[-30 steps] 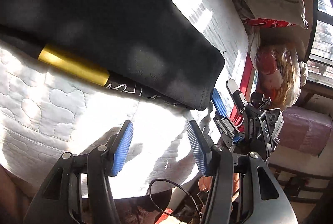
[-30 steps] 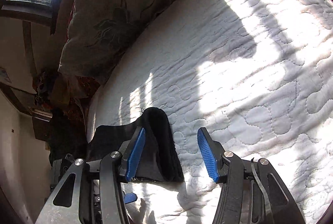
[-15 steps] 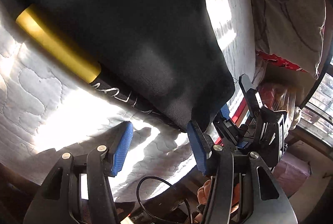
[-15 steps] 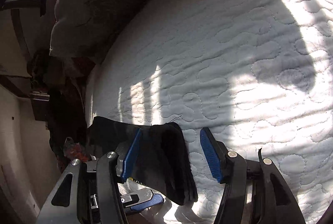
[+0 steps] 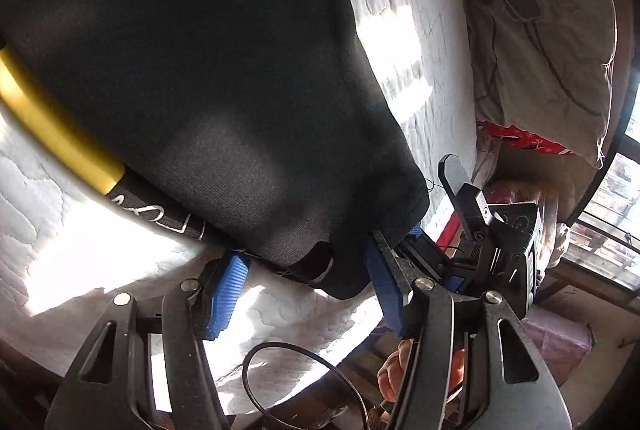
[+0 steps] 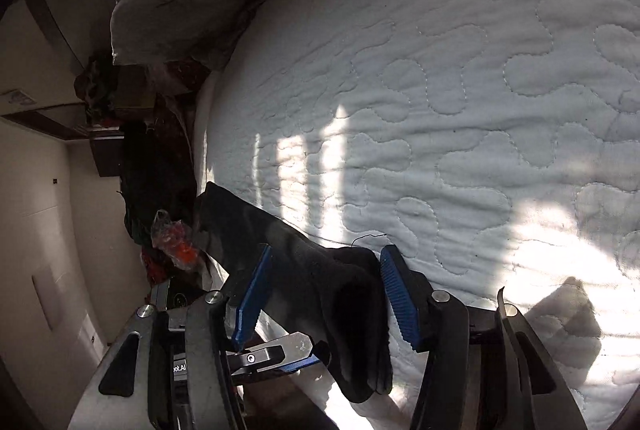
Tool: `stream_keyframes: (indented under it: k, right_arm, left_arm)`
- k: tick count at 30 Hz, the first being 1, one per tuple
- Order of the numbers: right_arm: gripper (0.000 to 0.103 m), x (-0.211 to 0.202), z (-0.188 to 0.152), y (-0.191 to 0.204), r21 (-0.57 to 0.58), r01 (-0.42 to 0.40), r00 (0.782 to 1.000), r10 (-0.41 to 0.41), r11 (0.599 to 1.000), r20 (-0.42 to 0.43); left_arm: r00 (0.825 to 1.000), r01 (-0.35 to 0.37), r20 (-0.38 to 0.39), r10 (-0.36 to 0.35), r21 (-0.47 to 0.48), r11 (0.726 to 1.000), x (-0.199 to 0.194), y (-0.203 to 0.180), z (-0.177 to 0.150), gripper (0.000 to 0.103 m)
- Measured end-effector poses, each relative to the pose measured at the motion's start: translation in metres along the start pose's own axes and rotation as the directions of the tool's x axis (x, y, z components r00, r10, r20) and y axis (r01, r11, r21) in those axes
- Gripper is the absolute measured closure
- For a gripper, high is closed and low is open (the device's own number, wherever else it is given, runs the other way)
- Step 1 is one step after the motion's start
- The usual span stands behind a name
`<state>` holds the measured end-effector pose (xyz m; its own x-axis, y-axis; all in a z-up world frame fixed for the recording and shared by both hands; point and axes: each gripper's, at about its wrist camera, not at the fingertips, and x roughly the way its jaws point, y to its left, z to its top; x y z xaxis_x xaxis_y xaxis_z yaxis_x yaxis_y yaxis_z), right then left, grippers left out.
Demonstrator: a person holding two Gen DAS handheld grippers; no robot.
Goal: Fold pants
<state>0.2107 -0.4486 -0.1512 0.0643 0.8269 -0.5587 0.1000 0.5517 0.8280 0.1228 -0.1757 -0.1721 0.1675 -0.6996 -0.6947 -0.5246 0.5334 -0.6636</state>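
Observation:
Black pants (image 5: 208, 70) with a yellow stripe (image 5: 52, 126) and white lettering lie on a white quilted mattress (image 5: 60, 214). The hem corner lies between the blue pads of my left gripper (image 5: 304, 254), whose jaws are opening and stand wide around the cloth. In the right wrist view the bunched black hem (image 6: 336, 294) sits between the pads of my right gripper (image 6: 328, 250), whose jaws are closing without a clear pinch. The right gripper (image 5: 432, 202) reaches the same corner from the right. One finger of the left gripper (image 6: 276, 348) shows below the cloth.
A floral pillow (image 5: 532, 30) leans at the head of the mattress (image 6: 440, 70). The hem hangs at the mattress edge, with a red bag (image 6: 176, 246) and clutter on the floor beyond. A hand (image 5: 394, 374) and a cable loop (image 5: 256, 362) are below the grippers.
Both grippers have closed in on the hem corner. It lay ahead of the left jaws and beside the right one's left pad; now it lies between both pairs of pads.

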Motion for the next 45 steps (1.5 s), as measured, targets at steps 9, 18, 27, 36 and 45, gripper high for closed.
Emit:
stream_keyframes:
  k: [9, 18, 27, 36, 45]
  right_arm:
    - [0.045, -0.015, -0.007, -0.019, 0.045, -0.127, 0.991, 0.125, 0.991, 0.043]
    - [0.06, -0.009, -0.008, -0.015, 0.025, -0.06, 0.998, 0.059, 0.998, 0.032]
    - [0.087, -0.008, -0.015, 0.002, -0.056, 0.145, 0.988, -0.142, 0.988, 0.057]
    - [0.087, -0.014, -0.025, 0.022, -0.068, 0.235, 0.97, -0.229, 0.97, 0.084]
    - [0.087, -0.018, -0.033, 0.053, -0.061, 0.263, 0.959, -0.255, 0.963, 0.12]
  left_arm:
    - [0.996, 0.092, 0.003, -0.092, 0.075, 0.993, 0.006, -0.013, 0.005, 0.048]
    - [0.994, 0.102, -0.036, -0.1, 0.056, 0.993, 0.011, -0.008, 0.0, 0.051]
    - [0.993, 0.079, -0.088, -0.074, 0.061, 0.995, 0.023, -0.016, 0.015, 0.092]
    - [0.987, 0.105, -0.127, -0.096, 0.064, 0.992, 0.02, -0.018, 0.015, 0.095]
    - [0.977, 0.167, -0.145, -0.159, 0.042, 0.985, -0.002, -0.018, 0.016, 0.095]
